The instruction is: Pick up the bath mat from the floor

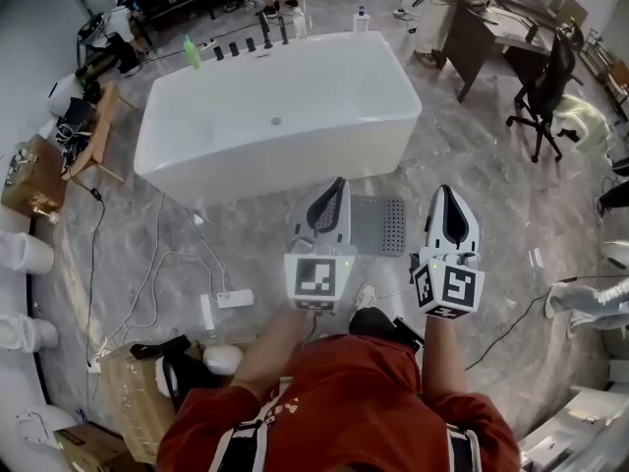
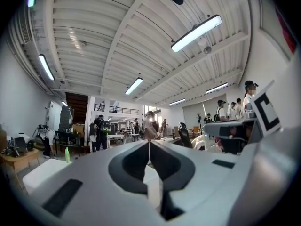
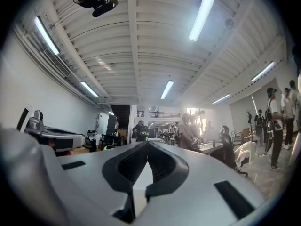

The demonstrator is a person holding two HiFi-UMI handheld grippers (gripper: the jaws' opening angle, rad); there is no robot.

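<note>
The left gripper [image 1: 337, 183] and right gripper [image 1: 447, 191] are held closed and empty. The bath mat [image 1: 381, 226] is seen on the floor between them, at 4 o'clock of the left.

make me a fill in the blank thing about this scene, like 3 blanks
1. The grey bath mat lies on the floor beside the white ____.
2. The left gripper has its jaws ____.
3. Between the jaws of the right gripper there is ____.
Missing words: bathtub; shut; nothing.
</note>
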